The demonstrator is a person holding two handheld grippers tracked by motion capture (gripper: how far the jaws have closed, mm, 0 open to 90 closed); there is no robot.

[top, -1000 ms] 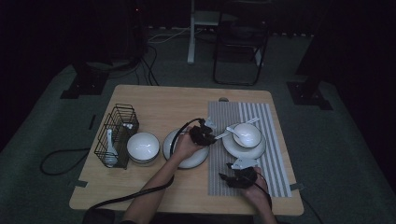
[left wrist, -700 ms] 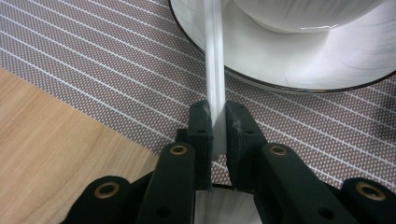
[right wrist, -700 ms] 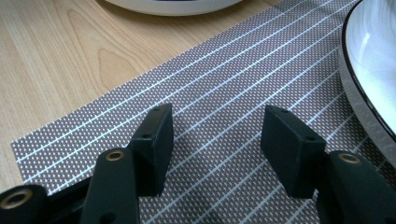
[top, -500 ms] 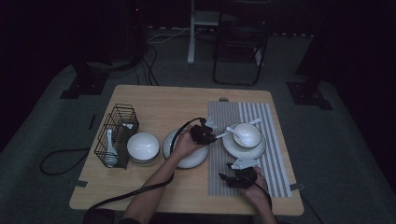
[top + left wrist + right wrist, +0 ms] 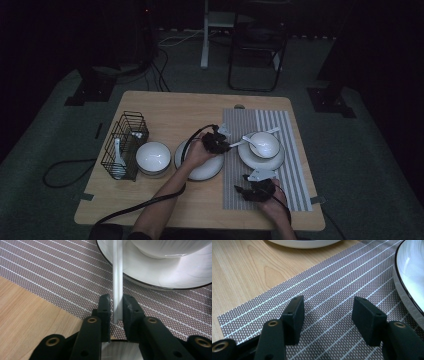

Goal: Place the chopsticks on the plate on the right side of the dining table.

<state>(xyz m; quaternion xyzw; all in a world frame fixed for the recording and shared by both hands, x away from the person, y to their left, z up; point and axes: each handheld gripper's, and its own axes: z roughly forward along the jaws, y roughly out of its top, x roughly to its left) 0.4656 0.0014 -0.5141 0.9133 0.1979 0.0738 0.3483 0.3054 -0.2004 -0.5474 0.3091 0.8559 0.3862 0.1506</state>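
Since half a second back: left claw jaws eased apart, spoon handle between, loosely gripped at most. Right claw apart, empty, idle over striped mat. Spoon likely ceramic: light, stiff, glossy-slick, chippable; best pinched mid-handle.

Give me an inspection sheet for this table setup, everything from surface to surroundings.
Surface: wooden table with striped placemat.
Job's things: white spoon at the bowl on its plate, handle out over the plate's rim.
Clutter: empty plate, second bowl, wire basket holding a spoon.
Grippers: left gripper jaws have just been opening, spoon handle loose between them; right gripper open over the mat, nothing between.
Cables: black cable trailing off the near edge.
Surroundings: chair, dark floor.
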